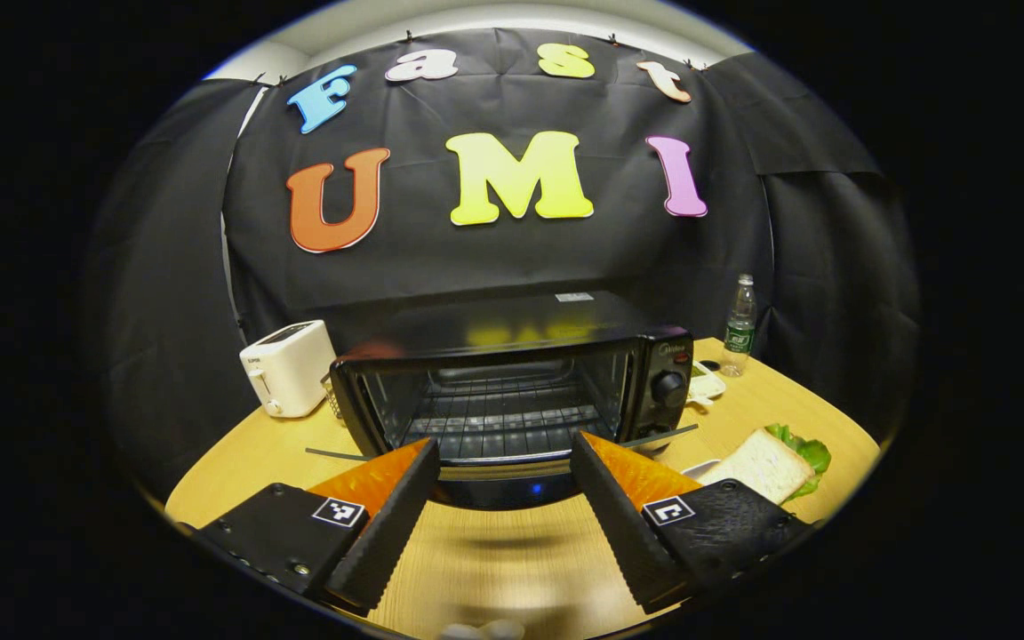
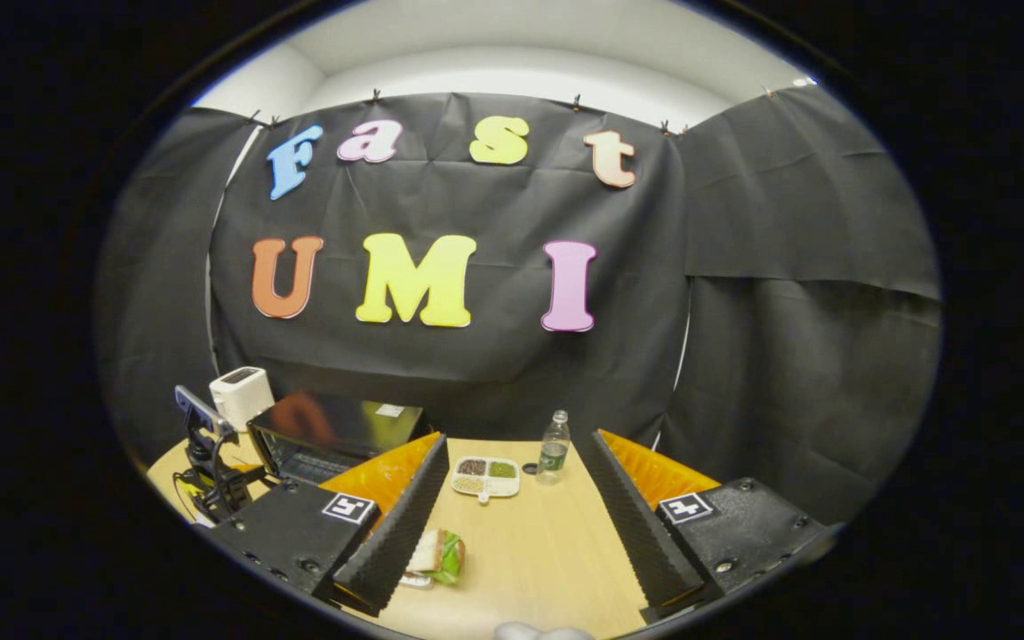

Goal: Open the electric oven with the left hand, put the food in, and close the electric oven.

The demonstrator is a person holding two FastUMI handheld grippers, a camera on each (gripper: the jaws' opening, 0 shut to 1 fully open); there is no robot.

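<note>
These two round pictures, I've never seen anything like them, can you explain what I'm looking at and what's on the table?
Each picture comes from a wide-angle camera riding on a hand-held claw; a person holds one in each hand. The two wedge shapes at the bottom of each view are that claw's own fingers.

The left gripper view looks straight at a black electric oven with its door folded down and the wire rack visible inside. The left claw is open and holds nothing.

The right gripper view looks across the wooden table from farther to the right. The right claw is also open and empty.

On the table: a white toaster left of the oven, a water bottle, a small divided dish, and a sandwich of bread and lettuce, not yet picked up.
</note>
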